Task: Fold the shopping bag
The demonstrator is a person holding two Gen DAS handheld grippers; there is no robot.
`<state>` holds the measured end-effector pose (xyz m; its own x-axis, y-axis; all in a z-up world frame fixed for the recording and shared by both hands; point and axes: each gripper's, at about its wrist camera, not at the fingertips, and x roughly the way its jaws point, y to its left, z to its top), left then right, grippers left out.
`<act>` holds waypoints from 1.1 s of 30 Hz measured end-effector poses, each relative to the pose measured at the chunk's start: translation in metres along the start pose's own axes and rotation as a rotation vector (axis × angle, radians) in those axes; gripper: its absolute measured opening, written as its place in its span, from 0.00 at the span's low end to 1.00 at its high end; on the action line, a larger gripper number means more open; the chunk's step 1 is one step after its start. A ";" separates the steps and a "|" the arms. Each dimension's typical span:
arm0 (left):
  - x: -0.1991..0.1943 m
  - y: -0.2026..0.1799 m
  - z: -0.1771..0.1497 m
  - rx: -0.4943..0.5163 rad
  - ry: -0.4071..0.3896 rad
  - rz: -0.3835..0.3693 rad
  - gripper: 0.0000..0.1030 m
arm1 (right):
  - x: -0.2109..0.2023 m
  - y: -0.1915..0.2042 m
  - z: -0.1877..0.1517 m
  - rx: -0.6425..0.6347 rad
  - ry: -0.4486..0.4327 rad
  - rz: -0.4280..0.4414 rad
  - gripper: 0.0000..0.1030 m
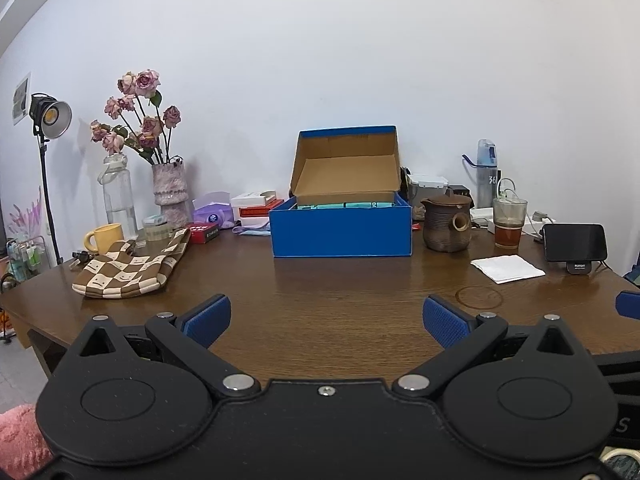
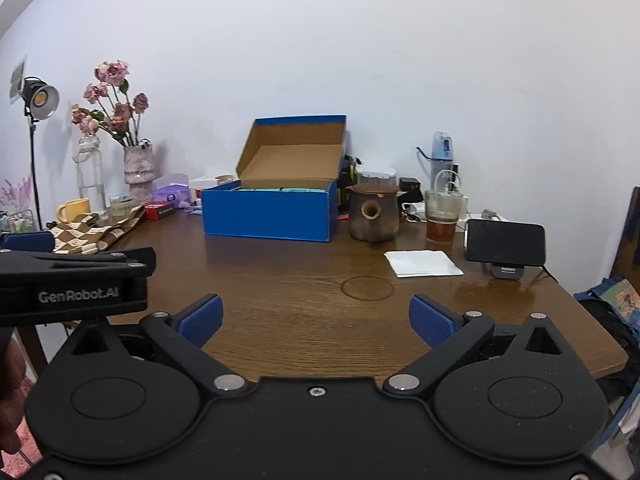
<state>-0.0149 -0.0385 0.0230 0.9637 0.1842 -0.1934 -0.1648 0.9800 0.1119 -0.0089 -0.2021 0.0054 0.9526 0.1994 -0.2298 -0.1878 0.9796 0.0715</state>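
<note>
Both the left tongs and the right tongs are spread wide apart above the wooden surface, holding and touching nothing. The checkered shopping bag lies crumpled at the surface's far left, beside a yellow mug.

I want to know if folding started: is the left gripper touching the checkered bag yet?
Apart. In the left wrist view the open left gripper hangs over bare table, and the checkered bag lies off to its left with wood between them.

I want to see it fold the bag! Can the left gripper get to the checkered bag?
Probably yes. The left gripper is open, and only bare table lies between it and the checkered bag.
</note>
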 end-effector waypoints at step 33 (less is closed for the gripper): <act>0.001 0.000 -0.002 -0.008 0.024 0.003 1.00 | 0.000 0.009 0.000 -0.051 0.007 -0.010 0.99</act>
<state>-0.0148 -0.0381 0.0211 0.9578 0.1889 -0.2168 -0.1696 0.9800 0.1044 -0.0109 -0.1939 0.0062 0.9527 0.1896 -0.2373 -0.1903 0.9815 0.0200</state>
